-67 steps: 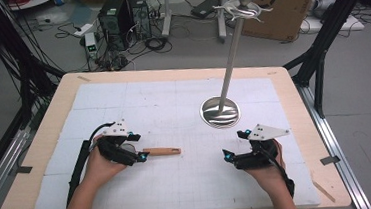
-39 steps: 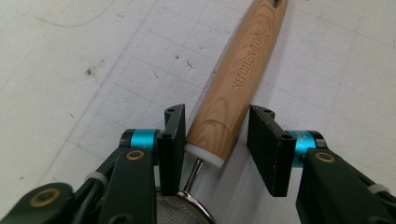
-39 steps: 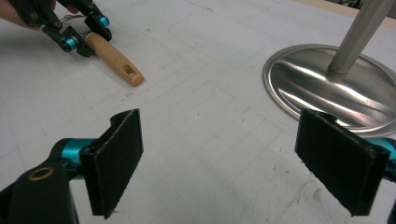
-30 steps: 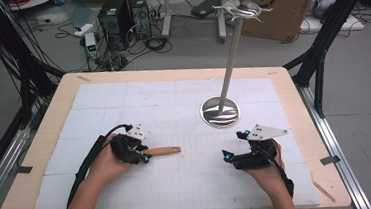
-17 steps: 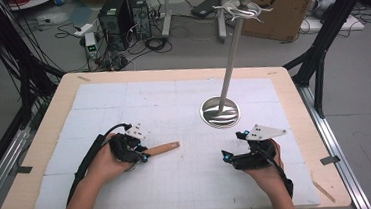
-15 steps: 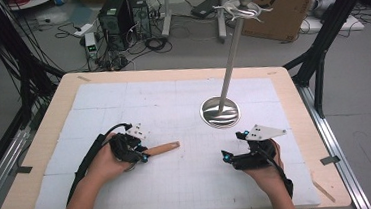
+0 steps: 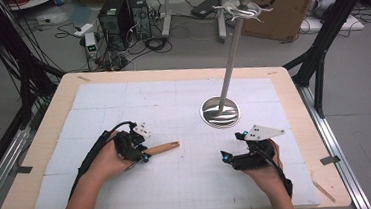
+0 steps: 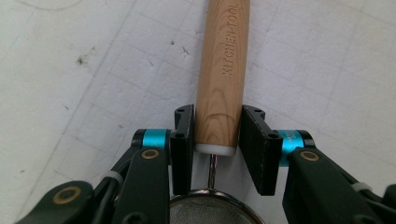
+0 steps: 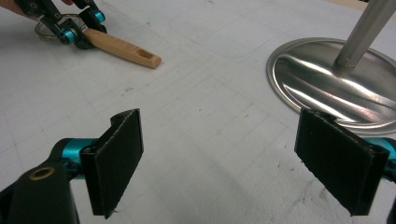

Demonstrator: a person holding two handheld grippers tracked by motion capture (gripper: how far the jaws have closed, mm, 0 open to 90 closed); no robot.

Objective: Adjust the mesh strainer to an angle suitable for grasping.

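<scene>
Two grippers seen, left gripper pinched on one wooden strainer handle at lower left, right gripper spread wide, one metal stand at centre right.

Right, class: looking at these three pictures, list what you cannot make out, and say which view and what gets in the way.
- The strainer's mesh bowl: left gripper view, cut off by the bottom edge and flanked by the left gripper.
- The same bowl in the high view: hidden under the left hand.
- The stand's top hooks: high view, too small to count.
- The stand's base: right gripper view, pole cut off by the top edge.
- The right gripper: its body lies below the frame.
</scene>
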